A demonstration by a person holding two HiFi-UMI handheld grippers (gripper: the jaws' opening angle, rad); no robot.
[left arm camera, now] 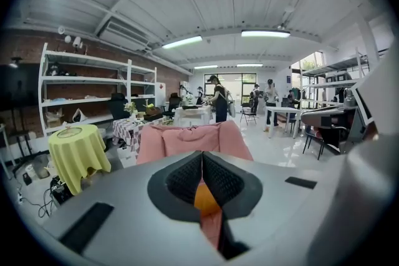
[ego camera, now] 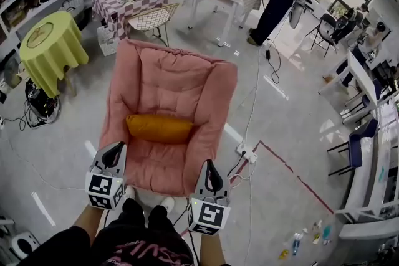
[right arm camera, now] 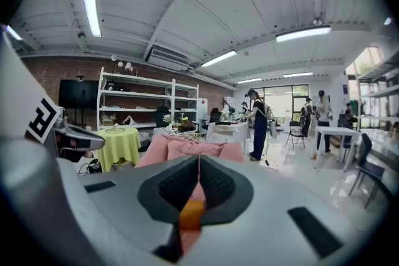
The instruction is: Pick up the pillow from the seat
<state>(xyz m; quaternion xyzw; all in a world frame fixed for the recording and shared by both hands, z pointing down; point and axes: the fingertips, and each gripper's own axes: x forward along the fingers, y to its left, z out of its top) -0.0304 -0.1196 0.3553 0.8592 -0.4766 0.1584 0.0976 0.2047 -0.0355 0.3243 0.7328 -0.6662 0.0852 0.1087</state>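
Pillow [ego camera: 159,128] lies across pink seat [ego camera: 163,162]; left gripper [ego camera: 113,156] and right gripper [ego camera: 212,179] pressed together, empty — spread jaws before reaching its ends.

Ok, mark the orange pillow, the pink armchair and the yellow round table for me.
orange pillow [ego camera: 160,128]: head view, middle of its top face.
pink armchair [ego camera: 169,75]: head view, bare backrest cushion.
yellow round table [ego camera: 61,50]: head view, draped cloth at its side.

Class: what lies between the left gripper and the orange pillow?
Between left gripper and pillow, only the armchair's bare pink seat cushion; the head view shows it.
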